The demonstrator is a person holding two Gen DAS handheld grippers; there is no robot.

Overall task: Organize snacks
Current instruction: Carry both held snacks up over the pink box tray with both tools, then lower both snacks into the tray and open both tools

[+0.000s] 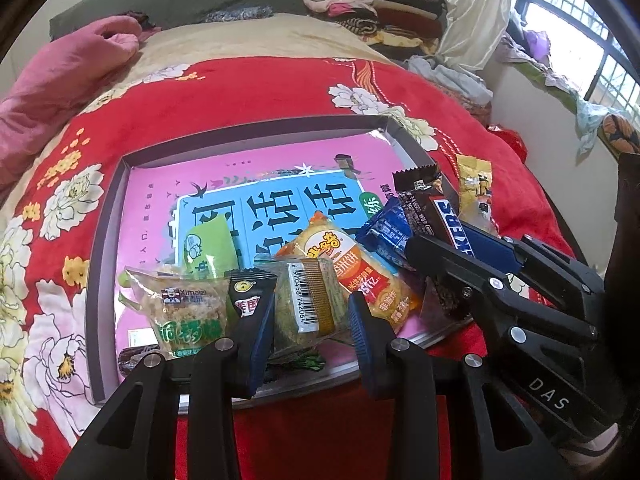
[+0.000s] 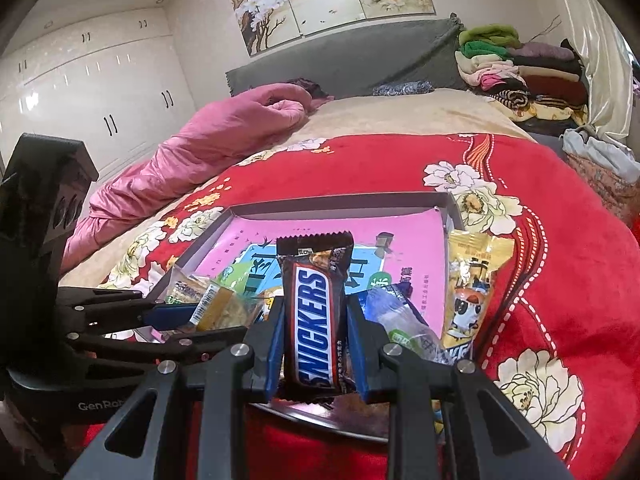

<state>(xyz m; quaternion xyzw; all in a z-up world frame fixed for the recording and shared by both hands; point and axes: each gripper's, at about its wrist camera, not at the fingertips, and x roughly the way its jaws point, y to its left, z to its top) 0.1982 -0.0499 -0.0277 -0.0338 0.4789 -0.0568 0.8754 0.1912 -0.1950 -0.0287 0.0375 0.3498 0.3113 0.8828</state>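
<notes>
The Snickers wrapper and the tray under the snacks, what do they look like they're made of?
Snickers wrapper: glossy printed plastic film, judging by its sheen and the zigzag-cut sealed top edge. Tray: probably rigid cardboard with a matte grey finish, given its thin straight walls and sharp folded corners, though thin plastic cannot be ruled out.

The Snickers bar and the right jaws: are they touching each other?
Touching. In the right wrist view the Snickers bar stands between the right gripper jaws, both blue pads pressed against its wrapper with no gap.

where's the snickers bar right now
The Snickers bar is clamped between the right tool's fingers over the tray's near right corner, left of the yellow panda snack packet in the right wrist view.
</notes>
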